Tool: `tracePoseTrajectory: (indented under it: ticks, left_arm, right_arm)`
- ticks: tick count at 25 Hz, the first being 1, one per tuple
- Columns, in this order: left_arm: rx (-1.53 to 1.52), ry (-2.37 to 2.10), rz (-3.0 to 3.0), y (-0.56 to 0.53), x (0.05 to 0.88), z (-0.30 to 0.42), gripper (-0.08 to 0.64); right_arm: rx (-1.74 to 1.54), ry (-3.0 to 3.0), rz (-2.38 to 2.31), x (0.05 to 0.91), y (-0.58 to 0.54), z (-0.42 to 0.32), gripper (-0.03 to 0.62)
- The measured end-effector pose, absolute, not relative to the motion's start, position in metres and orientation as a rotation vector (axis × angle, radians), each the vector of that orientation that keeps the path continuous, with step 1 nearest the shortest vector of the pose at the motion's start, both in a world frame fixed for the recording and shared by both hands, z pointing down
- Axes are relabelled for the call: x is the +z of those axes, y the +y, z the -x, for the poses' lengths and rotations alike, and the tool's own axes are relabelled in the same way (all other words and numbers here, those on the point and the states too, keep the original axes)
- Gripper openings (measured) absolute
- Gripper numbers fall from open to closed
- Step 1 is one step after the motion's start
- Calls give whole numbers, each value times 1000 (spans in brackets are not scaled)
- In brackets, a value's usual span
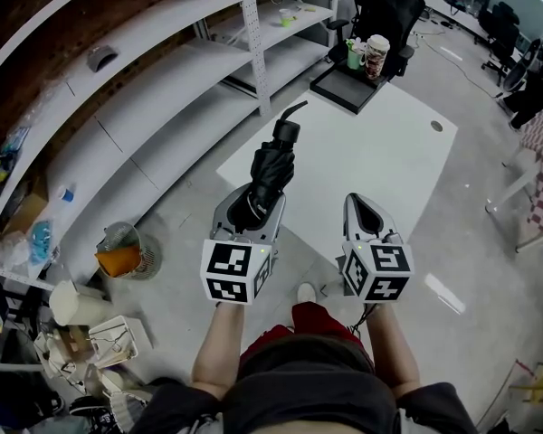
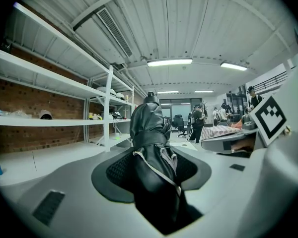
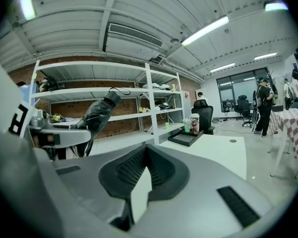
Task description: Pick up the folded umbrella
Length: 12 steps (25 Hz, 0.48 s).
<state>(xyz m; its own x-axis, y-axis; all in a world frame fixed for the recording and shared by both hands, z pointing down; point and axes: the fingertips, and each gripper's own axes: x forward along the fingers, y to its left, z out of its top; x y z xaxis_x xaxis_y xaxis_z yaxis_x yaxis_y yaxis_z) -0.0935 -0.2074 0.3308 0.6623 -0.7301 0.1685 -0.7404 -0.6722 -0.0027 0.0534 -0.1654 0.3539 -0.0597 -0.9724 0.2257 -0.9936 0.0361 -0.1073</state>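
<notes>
1 folded umbrella (image 1: pixel 273 156) clamped in left claw (image 1: pixel 262 199); right claw (image 1: pixel 356 199) closed, empty.

Black folded umbrella (image 1: pixel 273 165), strapped shut, clamped in the left gripper (image 1: pixel 256 199), handle outward

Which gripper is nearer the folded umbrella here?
Left. The left gripper grips the folded umbrella between its jaws; the right gripper is beside it, shut, empty, not touching it.

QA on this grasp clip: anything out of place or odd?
Grasp looks clean: the folded umbrella is clamped in the left gripper, no visible damage. Only oddity is the clutter heaped on the floor by the shelves, with a pale container seemingly lying on its side.
</notes>
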Motion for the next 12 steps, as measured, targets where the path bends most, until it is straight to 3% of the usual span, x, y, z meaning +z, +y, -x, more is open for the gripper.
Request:
tracePoseTrajectory:
  ticks: [12]
  left_arm:
    - [224, -1263, -2782, -190, 330, 109, 215]
  right_arm:
    - [341, -2244, -2041, 348, -153, -33, 17]
